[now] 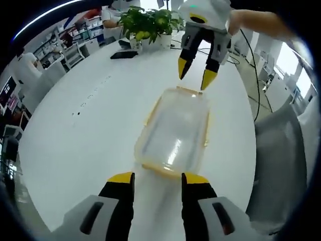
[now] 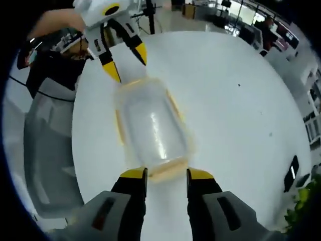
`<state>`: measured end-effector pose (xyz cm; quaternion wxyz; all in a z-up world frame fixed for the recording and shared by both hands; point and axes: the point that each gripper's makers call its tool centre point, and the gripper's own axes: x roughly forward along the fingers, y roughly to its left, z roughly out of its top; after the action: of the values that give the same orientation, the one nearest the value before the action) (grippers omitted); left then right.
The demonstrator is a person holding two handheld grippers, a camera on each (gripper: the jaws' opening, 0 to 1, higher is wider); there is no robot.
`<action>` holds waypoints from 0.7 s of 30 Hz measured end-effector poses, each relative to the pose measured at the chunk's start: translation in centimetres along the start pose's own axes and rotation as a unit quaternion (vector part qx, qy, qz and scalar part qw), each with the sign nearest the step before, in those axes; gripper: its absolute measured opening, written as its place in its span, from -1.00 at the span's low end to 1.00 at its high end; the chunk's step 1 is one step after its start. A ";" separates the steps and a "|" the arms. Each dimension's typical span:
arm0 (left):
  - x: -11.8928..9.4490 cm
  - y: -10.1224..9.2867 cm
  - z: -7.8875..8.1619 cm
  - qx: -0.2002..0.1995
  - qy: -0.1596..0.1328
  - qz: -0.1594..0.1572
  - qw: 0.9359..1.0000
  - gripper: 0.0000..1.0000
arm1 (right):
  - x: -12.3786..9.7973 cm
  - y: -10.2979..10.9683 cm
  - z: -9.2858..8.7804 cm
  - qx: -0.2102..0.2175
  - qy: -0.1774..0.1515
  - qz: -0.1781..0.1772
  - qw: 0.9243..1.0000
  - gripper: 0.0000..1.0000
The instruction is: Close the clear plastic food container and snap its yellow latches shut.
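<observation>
Both released, the left gripper at six o'clock and right gripper at twelve bracket the clear container (lid seemingly on), apparently to press its end latches.

Clear food container trimmed with yellow latches on a plain white table; left gripper and right gripper both black with yellow tips on light grey bodies; green potted plant, black flat object beside it.
</observation>
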<state>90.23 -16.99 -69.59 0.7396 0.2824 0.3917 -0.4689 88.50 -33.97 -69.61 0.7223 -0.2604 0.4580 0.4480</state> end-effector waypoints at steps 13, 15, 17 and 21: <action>0.1 -0.9 -0.7 -0.138 -0.009 0.034 0.990 -0.48 | 0.7 -0.1 0.2 0.150 -0.082 -0.041 0.985 -0.46; 0.1 -0.8 -0.4 -0.173 -0.018 0.034 0.984 -0.50 | 0.8 0.1 0.2 0.162 -0.086 -0.044 0.982 -0.46; 0.3 -0.8 0.1 -0.203 -0.030 0.032 0.978 -0.51 | 1.0 0.3 0.4 0.183 -0.097 -0.044 0.977 -0.46; 0.8 -0.9 0.3 -0.201 -0.023 0.037 0.979 -0.53 | 1.4 0.6 0.2 0.226 -0.115 -0.045 0.966 -0.46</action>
<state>89.67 -17.93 -70.13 0.8069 0.1319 0.4499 -0.3593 88.34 -32.98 -70.74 0.8295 -0.0570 0.4492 0.3268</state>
